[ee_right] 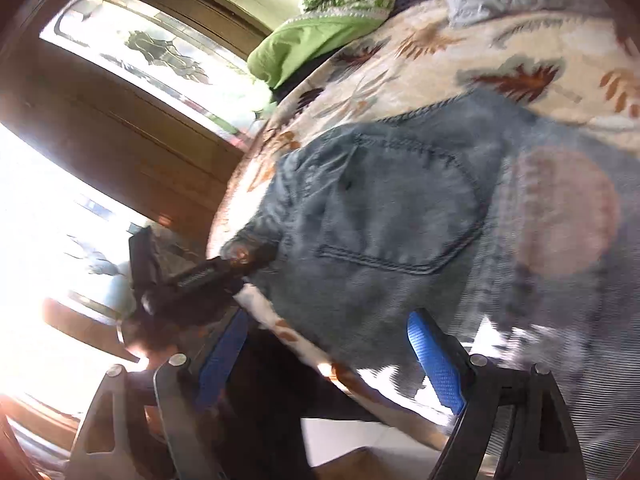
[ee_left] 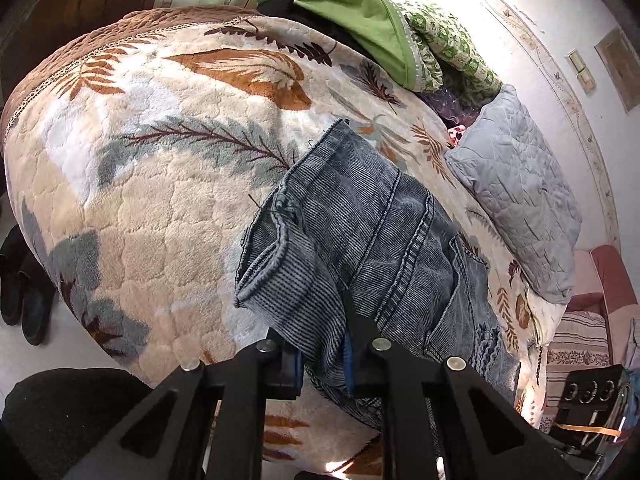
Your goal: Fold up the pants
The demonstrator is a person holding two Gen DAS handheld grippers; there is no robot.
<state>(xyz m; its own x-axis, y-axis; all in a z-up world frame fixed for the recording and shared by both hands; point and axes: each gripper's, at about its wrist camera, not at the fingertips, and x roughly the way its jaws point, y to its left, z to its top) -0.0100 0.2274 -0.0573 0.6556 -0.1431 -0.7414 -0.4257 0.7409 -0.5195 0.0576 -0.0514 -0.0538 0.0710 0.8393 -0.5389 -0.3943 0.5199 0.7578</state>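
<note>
Grey-blue corduroy pants (ee_left: pixel 372 232) lie folded on a leaf-patterned blanket (ee_left: pixel 160 184) on the bed. My left gripper (ee_left: pixel 322 356) is shut on a fold of the pants near their front edge, cloth bunched between the blue pads. In the blurred right wrist view the pants (ee_right: pixel 400 208) show a back pocket facing up. My right gripper (ee_right: pixel 332 344) is open, its blue fingers (ee_right: pixel 436 364) spread just above the pants' near edge. The left gripper (ee_right: pixel 200 280) shows there too, at the pants' left corner.
A grey quilted pillow (ee_left: pixel 516 188) and a pile of green bedding (ee_left: pixel 360 28) lie at the bed's far side. Dark shoes (ee_left: pixel 24 296) stand on the floor at left. A wooden door and window (ee_right: pixel 120 92) stand beyond the bed edge.
</note>
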